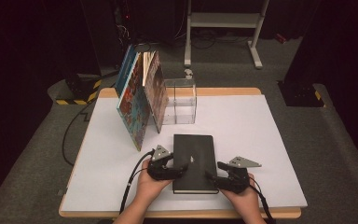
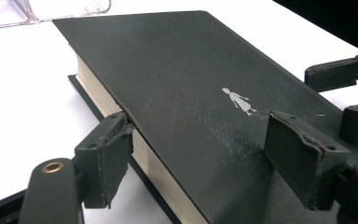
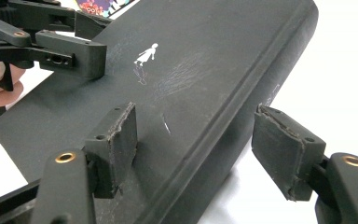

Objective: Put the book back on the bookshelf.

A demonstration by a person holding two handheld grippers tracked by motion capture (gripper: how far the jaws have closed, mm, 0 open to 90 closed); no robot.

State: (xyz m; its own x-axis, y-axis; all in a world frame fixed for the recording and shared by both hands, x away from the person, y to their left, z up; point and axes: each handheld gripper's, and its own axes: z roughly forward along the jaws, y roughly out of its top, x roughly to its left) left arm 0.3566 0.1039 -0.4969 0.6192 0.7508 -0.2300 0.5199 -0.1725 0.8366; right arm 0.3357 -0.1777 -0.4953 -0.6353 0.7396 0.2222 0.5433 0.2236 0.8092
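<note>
Each black gripper, left gripper (image 1: 179, 166) and right gripper (image 1: 214, 175), carries a grey three-cornered plate on top, brass-ringed screw holes behind worn, chipped jaw pads, and a black cable trailing behind.

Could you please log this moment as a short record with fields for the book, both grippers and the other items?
book: black book lying flat on the white table, small white figure on its cover
left gripper: left gripper open, jaws astride the page-edge side, one tip at the cover's edge, the other over the cover
right gripper: right gripper open, jaws astride the spine side
other items: colourful books standing and leaning; clear box beside them
</note>
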